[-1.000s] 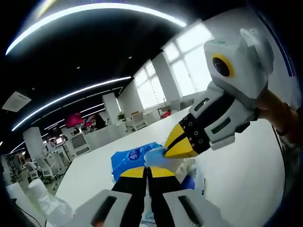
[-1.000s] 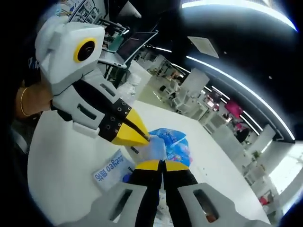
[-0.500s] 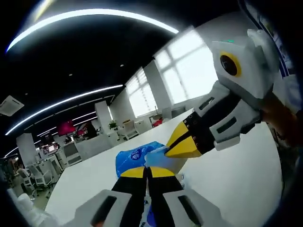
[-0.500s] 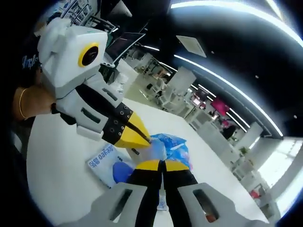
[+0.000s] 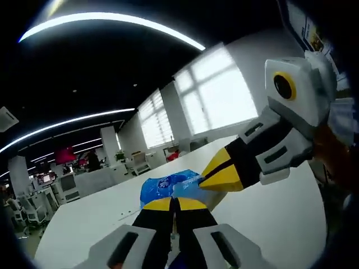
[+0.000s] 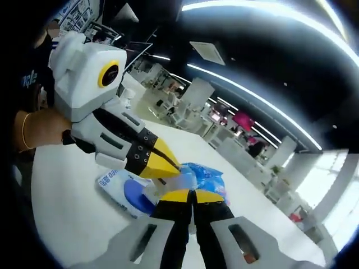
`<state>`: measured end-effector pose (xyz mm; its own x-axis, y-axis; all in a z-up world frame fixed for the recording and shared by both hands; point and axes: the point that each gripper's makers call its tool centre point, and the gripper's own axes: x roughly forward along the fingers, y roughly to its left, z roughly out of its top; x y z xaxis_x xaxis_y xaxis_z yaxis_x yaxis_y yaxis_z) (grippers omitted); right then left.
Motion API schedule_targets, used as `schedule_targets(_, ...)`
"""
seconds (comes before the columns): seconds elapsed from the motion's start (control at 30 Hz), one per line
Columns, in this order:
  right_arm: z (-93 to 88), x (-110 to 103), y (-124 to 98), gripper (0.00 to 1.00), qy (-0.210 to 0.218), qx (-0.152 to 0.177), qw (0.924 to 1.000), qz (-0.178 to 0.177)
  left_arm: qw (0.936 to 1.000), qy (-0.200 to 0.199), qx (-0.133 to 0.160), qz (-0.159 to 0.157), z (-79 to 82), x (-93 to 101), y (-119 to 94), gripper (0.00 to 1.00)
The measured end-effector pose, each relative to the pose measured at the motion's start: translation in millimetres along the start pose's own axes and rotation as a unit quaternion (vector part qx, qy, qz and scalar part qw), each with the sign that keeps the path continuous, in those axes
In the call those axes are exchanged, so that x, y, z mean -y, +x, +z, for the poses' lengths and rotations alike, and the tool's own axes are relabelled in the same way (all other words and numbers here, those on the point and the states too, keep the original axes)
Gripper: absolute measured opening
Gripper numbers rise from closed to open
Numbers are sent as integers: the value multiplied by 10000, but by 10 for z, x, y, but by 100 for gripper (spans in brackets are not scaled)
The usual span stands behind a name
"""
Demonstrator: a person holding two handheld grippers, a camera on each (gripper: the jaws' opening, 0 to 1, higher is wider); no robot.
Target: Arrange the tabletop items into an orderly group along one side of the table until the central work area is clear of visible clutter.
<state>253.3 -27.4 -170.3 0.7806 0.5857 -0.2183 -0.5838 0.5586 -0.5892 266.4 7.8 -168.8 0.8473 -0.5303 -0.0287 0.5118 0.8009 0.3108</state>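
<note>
Currently: blue plastic bag point(image 5: 167, 186), lifted above white surface point(image 5: 269, 210). My left gripper point(image 5: 175, 203) and right gripper point(image 6: 190, 194) both have fingers closed on it. Risk: thin film may tear or slip if I pull my hands apart.

A crumpled blue plastic packet point(image 5: 166, 186) point(image 6: 203, 176) with white print hangs above the white table point(image 5: 275, 213).

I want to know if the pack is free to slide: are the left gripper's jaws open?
No, in the left gripper view the left gripper has its jaws closed together on the blue plastic pack, with the right gripper pinching it too.
</note>
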Motion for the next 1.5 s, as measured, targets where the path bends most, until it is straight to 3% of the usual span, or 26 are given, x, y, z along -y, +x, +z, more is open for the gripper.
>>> schedule_targets(0.07,-57,52,-57,0,25,-58,9999,-98,9999,23,24,-96,21,65,53,0)
schedule_targets(0.27,-158,176,-187,0,222,-131,9992,-309,9984,-402,201,-348,102,196,191,0)
schedule_targets(0.47,-282,251,-262,0,362,-261,9979,-466,9982,-270,191,-497,116,339,331,0)
schedule_targets(0.77,-367,328,-353,0,597,-296,9957,-647,9956,-518,311,-712,138,452,471,0)
schedule_targets(1.17,-778,357,-408,0,995,-630,9893,-864,9921,-510,189,-1134,-19,732,806,0)
schedule_targets(1.5,-1054,371,-377,0,1399,-801,9820,-988,9927,-183,-41,-1192,-142,882,1048,0)
